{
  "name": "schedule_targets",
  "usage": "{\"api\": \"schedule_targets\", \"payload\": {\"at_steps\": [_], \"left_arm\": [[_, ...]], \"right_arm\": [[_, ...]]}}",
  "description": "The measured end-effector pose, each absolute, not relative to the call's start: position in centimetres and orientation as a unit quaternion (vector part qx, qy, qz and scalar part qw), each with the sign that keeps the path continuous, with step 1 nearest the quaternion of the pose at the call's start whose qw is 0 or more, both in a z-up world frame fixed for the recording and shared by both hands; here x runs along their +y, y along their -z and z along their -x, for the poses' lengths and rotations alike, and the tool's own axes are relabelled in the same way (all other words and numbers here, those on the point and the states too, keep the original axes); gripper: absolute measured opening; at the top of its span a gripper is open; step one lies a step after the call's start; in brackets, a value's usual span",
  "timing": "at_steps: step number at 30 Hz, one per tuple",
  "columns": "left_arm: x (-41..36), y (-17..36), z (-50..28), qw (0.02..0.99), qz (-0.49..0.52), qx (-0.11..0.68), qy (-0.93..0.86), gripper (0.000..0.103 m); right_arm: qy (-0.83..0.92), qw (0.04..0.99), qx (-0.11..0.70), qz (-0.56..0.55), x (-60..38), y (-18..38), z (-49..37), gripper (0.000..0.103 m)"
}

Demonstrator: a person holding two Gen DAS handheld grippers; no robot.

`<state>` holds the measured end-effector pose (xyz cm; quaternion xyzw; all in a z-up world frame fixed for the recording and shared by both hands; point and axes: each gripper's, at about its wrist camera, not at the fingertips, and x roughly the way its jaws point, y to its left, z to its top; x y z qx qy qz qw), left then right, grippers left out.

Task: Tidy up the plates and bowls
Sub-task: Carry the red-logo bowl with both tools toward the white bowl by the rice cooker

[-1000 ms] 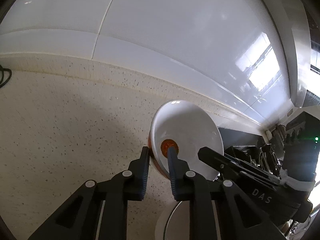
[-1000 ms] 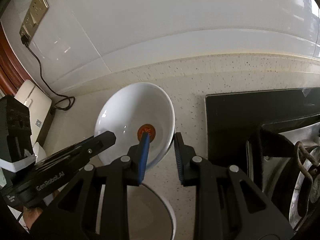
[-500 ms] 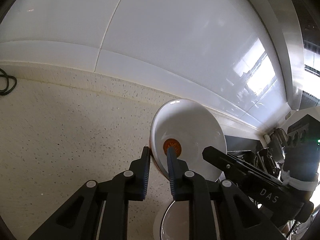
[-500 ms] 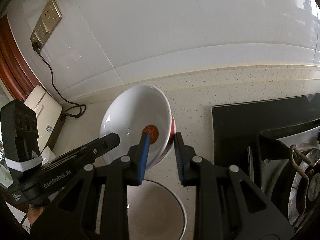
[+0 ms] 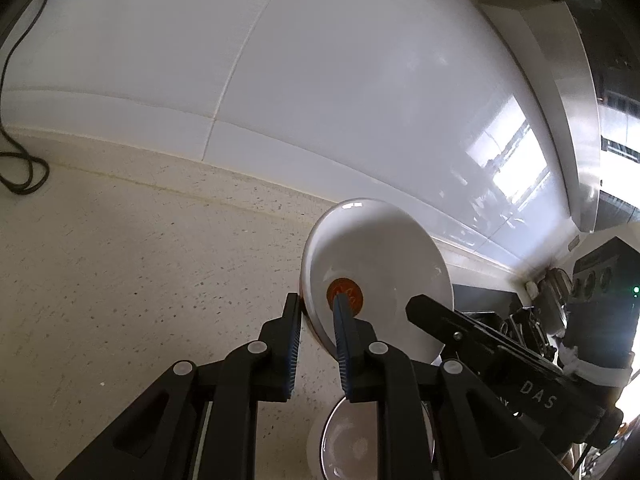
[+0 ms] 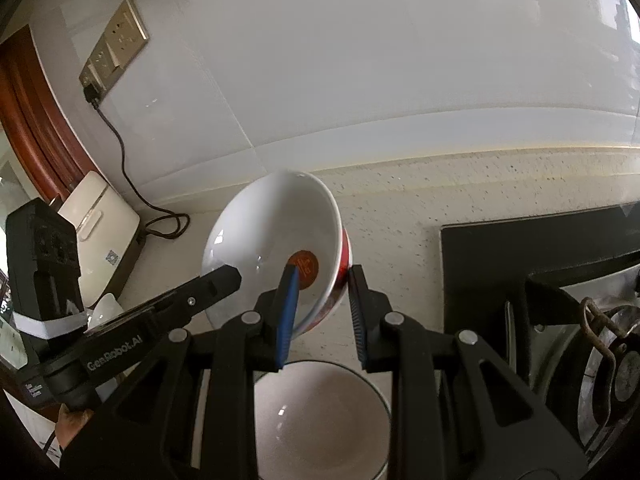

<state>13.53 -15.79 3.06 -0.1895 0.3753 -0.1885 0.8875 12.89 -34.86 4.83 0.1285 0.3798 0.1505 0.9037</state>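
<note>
The lower bowl (image 6: 320, 420) on the worktop (image 5: 120, 280) sits half behind the black jaws, its near rim cut off by the picture's bottom edge. The hob (image 6: 540, 248) runs off to the right, its burner (image 6: 612, 368) only partly seen. The cable (image 5: 16, 80) leaves the left wrist view at its left edge. Small items (image 5: 548, 284) by the far wall are too blurred to name.

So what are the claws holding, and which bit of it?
Both hold one white ceramic bowl with a red outside in the air. The left claw pinches its rim on one side, the right claw pinches the opposite rim, each with one finger inside.
</note>
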Motion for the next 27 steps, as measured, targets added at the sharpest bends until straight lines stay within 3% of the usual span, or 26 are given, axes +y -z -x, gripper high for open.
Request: {"api": "schedule_targets", "payload": {"at_steps": [11, 27], "left_arm": [[-12.0, -4.3, -10.3, 0.890, 0.203, 0.368, 0.175, 0.016], [0.3, -4.6, -3.9, 0.902, 0.248, 0.338, 0.102, 0.016]], "right_arm": [[-0.170, 0.901, 0.381, -0.121, -31.1, -6.1, -10.4, 0.029], [-0.249, 0.887, 0.378, -0.086, -18.1, -7.4, -7.6, 0.029]]}}
